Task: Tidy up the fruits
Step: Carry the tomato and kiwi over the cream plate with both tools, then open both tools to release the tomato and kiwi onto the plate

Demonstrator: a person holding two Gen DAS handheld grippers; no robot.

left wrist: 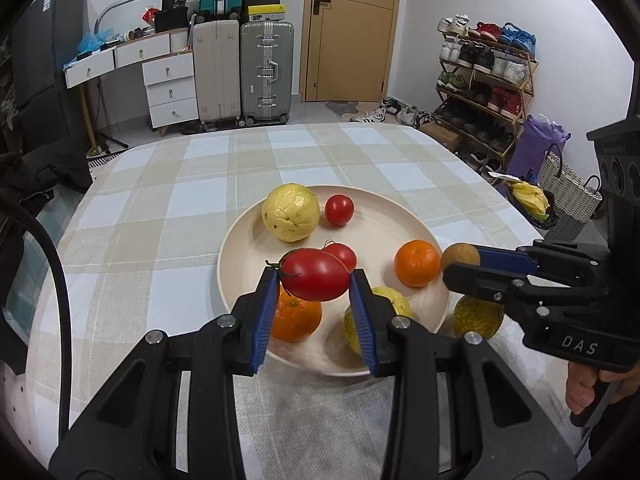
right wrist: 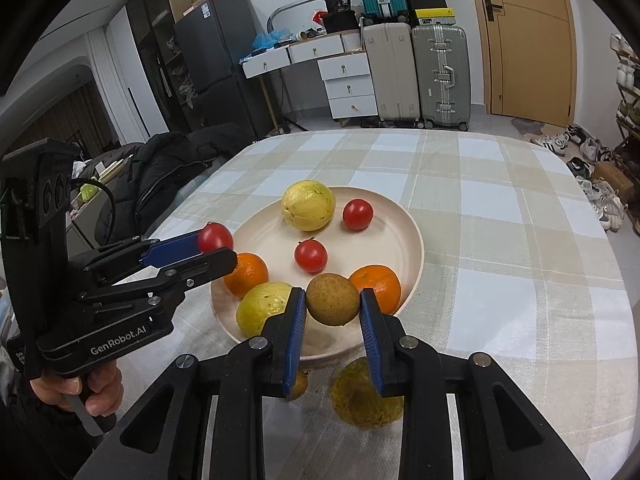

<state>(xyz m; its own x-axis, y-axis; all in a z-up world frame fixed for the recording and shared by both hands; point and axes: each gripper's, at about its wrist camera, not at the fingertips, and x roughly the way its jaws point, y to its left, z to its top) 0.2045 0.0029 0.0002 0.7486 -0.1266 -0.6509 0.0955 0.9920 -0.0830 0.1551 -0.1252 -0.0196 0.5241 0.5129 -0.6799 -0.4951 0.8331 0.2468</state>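
Observation:
My left gripper [left wrist: 315, 274] is shut on an oblong red tomato [left wrist: 314, 280], held just above the near side of a cream plate [left wrist: 372, 232]. My right gripper [right wrist: 332, 295] is shut on a round brown fruit [right wrist: 333, 304] over the plate's [right wrist: 380, 240] near right rim. In the plate lie a large yellow fruit [left wrist: 291, 212], two small tomatoes [left wrist: 339, 210] [left wrist: 346, 254], two oranges [left wrist: 417, 263] [left wrist: 296, 318] and a yellow-green fruit [right wrist: 262, 306]. A mottled green-yellow fruit [right wrist: 360, 396] rests on the cloth, outside the plate.
A checked cloth [left wrist: 168, 208] covers the table, bare beyond the plate. A small brownish fruit [right wrist: 300, 386] peeks out behind my right gripper's left finger. A dark jacket [right wrist: 168, 168] lies off the table's left edge. A basket [left wrist: 568, 196] and shoe rack [left wrist: 484, 80] stand to the right.

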